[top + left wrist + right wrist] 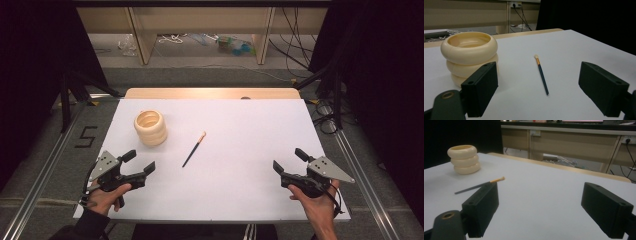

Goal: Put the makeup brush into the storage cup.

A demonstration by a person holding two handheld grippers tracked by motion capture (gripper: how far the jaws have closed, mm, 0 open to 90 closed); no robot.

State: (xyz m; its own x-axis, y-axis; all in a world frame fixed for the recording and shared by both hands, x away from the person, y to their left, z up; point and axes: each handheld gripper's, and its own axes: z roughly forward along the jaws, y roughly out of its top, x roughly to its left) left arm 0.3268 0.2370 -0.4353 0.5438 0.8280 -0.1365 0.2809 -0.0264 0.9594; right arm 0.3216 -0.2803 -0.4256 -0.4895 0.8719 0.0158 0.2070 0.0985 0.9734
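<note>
A cream ribbed holder made of three stacked rings stands upright on the white table, left of centre. A thin dark-handled brush with a pale tip lies flat near the middle. My left gripper rests at the near left, open, nothing between its jaws. My right gripper rests at the near right, open and empty too. In the left gripper view the holder is ahead on the left and the brush lies between the jaws' lines. The right gripper view has the holder far left and the brush.
The table's far edge is a wooden strip. Beyond it are wooden bench legs and cables on the floor. Metal rails run along both sides, and dark curtains flank the scene.
</note>
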